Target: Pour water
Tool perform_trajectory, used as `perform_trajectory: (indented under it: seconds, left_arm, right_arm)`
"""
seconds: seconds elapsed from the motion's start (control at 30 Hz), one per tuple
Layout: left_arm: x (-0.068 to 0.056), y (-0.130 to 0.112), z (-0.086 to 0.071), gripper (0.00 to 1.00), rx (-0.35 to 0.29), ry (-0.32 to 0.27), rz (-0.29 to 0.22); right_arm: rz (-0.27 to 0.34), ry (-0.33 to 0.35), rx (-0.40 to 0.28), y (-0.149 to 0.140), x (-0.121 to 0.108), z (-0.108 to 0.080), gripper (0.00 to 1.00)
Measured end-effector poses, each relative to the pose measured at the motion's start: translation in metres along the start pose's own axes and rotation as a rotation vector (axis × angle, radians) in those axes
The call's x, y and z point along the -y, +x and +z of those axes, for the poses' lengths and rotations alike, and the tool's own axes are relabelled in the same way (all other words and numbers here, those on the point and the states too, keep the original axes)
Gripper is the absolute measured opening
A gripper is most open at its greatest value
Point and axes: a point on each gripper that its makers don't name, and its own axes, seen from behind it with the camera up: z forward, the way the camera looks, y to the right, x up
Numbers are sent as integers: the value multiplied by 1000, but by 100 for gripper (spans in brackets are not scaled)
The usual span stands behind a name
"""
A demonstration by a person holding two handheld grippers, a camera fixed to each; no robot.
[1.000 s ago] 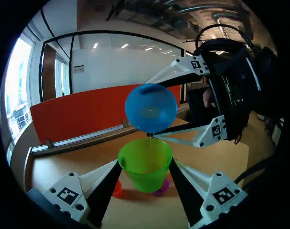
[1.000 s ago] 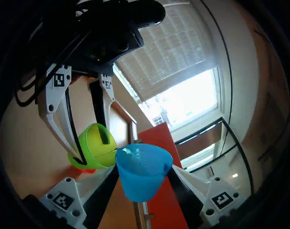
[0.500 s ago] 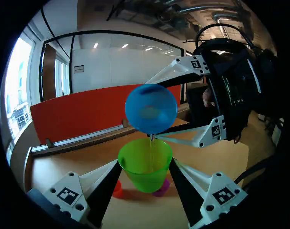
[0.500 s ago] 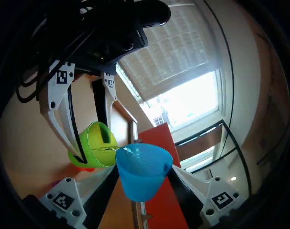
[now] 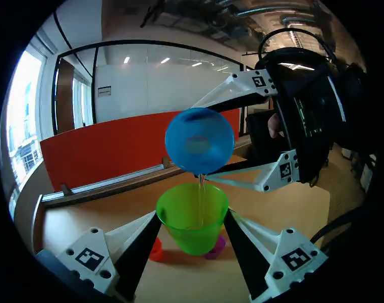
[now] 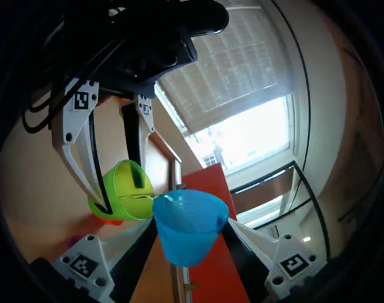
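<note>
Fingers, left gripper (image 5: 193, 214): clamped on upright green cup (image 5: 192, 230).
Fingers, right gripper (image 6: 190, 222): clamped on tipped blue cup (image 6: 190, 240).
Water (image 5: 201, 192): thin stream falling between left fingers into green cup.

Wooden table (image 5: 303, 207) bears red cup (image 5: 155, 250) and purple cup (image 5: 216, 247).

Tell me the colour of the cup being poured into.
The lower cup is bright green, seen best in the left gripper view.

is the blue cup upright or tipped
Tipped: in the left gripper view the blue cup lies on its side above the green cup, a thin stream falling from its rim.
</note>
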Motion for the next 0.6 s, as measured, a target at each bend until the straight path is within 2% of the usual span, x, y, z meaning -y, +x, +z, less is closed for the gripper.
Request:
perform_trajectory:
  seconds: [0.6]
  left_arm:
    - [-1, 1, 0, 86, 0, -2, 3]
  right_arm:
    - [-48, 7, 7, -2, -1, 0, 89]
